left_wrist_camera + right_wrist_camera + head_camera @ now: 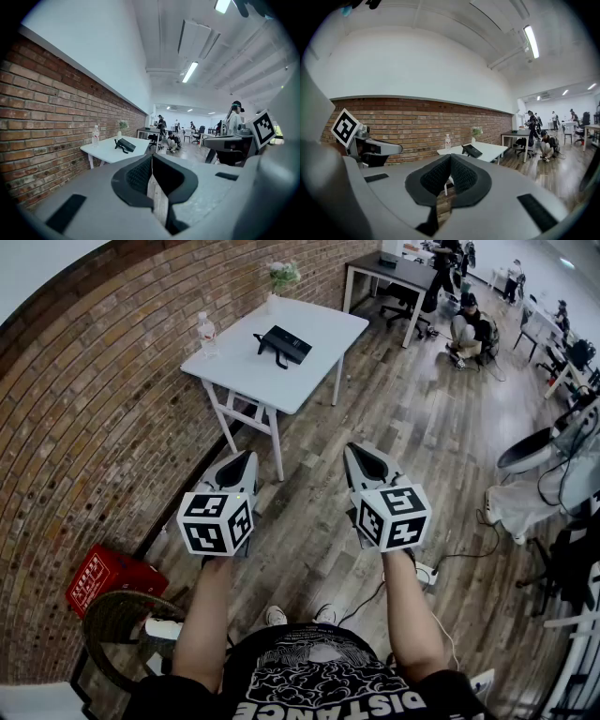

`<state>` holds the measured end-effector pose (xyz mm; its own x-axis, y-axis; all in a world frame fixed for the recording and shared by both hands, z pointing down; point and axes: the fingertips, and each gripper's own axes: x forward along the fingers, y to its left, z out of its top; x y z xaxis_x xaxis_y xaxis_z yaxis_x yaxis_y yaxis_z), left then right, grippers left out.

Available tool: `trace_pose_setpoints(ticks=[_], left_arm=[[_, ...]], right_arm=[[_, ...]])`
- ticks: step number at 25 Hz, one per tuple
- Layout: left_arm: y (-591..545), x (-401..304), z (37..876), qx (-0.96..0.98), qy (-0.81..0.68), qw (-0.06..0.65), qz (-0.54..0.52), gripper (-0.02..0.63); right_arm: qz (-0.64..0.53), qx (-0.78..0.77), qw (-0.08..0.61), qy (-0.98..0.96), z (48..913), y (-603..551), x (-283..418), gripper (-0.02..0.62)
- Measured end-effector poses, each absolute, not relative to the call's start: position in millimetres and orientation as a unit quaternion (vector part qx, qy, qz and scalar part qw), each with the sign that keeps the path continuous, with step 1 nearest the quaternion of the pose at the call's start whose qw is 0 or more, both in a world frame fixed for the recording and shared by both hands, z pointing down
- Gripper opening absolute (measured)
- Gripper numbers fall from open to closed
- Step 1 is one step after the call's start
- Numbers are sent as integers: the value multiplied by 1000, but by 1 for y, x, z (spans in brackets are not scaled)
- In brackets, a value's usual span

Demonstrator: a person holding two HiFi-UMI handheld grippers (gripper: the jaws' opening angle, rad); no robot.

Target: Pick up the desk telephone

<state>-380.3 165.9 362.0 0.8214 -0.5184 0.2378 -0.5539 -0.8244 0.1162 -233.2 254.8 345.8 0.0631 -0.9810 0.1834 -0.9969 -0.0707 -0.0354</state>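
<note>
The person is standing on the wooden floor (pixel 309 549) and holding both tools out side by side, each pointing slightly downward. The left hand-held gripper (pixel 246 457) is showing its jaws pressed together with nothing between them. The right hand-held gripper (pixel 362 452) is doing the same (its own view is showing the two dark pads meeting edge to edge). Neither is gripping anything.

The desk telephone (pixel 284 344), black, is lying well ahead of both hand-held grippers on a white worktop (pixel 314 320), far from the jaws. In the left gripper view it is appearing to the left of the jaw tips, and in the right gripper view a little to their right.

A water bottle (pixel 207 334) is standing on the same worktop, near the telephone on the side of the brick wall (pixel 84 409), which is running along to the left of the left hand-held gripper. A potted plant (pixel 281 277) is standing beyond the telephone at the worktop's far end. A red crate (pixel 103 579) is sitting on the floor by the wall, behind and to the left of the left hand-held gripper.
</note>
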Motion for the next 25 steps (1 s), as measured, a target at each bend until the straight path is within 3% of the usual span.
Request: trace_pose_setpoints(ticks=[20,25], left_arm=[[188,-299,366,949,-288,85,99,14],[184,-279,366,949,-288,85,97,43]], right_arm=[[72,696,37,-714,354,265,-171,3],[72,693,39,-716,358,261,-151,23]])
